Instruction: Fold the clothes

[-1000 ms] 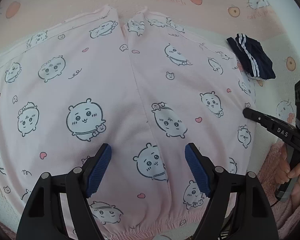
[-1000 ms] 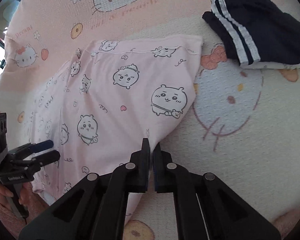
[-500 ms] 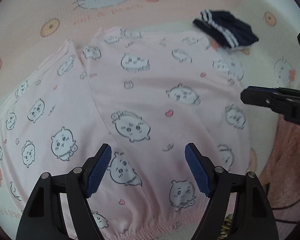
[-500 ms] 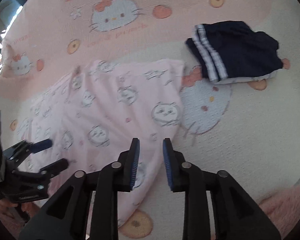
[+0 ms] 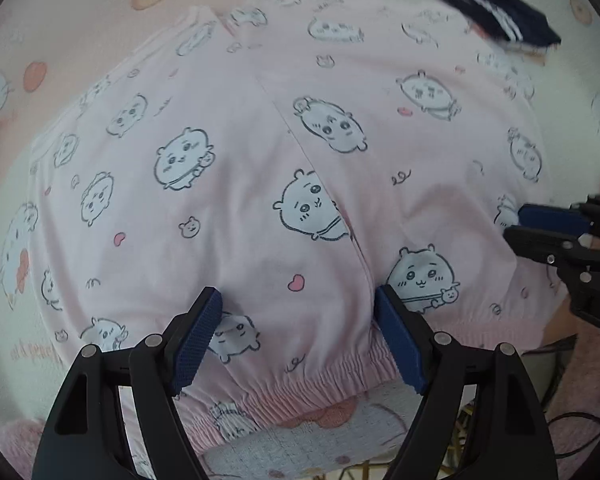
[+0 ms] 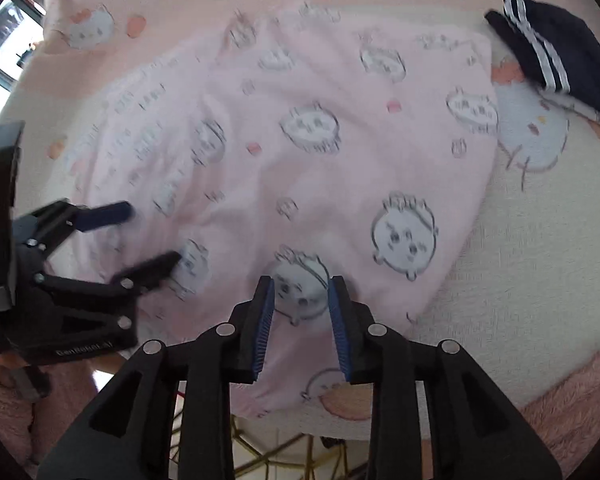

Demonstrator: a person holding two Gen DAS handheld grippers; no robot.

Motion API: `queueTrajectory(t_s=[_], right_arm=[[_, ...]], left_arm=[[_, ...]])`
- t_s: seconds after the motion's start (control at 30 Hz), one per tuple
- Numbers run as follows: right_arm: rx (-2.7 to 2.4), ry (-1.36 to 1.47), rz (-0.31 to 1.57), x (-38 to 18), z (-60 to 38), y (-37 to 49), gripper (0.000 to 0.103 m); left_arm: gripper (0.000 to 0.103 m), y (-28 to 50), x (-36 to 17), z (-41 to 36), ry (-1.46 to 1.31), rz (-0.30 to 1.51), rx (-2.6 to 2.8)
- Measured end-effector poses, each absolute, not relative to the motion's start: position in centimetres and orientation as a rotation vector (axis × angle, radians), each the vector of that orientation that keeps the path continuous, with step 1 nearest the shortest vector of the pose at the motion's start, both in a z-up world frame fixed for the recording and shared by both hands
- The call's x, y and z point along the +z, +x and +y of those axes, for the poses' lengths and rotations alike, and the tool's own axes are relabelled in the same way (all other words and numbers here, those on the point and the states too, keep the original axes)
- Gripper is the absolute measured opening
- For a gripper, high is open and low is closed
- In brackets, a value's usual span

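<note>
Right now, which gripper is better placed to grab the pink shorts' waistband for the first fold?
Probably left. The left gripper hangs wide open just above the waistband of the pink shorts; the right gripper is narrower, over their side edge.

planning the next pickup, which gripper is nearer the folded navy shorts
Right. The right gripper hovers over the pink pants' side nearest the navy shorts; the left gripper sits farther away.

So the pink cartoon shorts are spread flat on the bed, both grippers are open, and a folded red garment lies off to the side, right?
Not quite: the folded garment is navy with white stripes, as the right wrist view shows. The pink shorts do lie spread out, with both the left gripper and right gripper open.
</note>
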State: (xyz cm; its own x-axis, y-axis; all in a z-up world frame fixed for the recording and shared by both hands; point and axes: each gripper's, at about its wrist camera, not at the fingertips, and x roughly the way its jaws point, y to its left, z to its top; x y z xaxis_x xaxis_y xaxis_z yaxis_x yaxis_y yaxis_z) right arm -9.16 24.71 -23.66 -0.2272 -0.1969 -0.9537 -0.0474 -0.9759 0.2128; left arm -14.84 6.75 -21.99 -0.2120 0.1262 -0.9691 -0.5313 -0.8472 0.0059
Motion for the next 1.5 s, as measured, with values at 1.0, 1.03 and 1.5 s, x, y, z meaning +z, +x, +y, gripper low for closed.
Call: queueTrajectory(t_s=[1.0,1.03,1.5], right_arm=[[-2.412,1.961,-0.367,-21.6,28.1,-3.1,0.028],[-2.432,1.932,-0.395,-21.1,28.8,-2.8,0.028],[-2.308,1.884,-0.914,-21.0,36.1,0.4,0.03]], left_arm=[[0.058,-12.4,-21.7,-6.7,-1.952,0.059,2.203],[0.058,-12.4,-21.7,-6.3,-1.943,0.075,2.201],[0.058,-11.1,-19.6,-5.1,-1.773,0.023,2.171]])
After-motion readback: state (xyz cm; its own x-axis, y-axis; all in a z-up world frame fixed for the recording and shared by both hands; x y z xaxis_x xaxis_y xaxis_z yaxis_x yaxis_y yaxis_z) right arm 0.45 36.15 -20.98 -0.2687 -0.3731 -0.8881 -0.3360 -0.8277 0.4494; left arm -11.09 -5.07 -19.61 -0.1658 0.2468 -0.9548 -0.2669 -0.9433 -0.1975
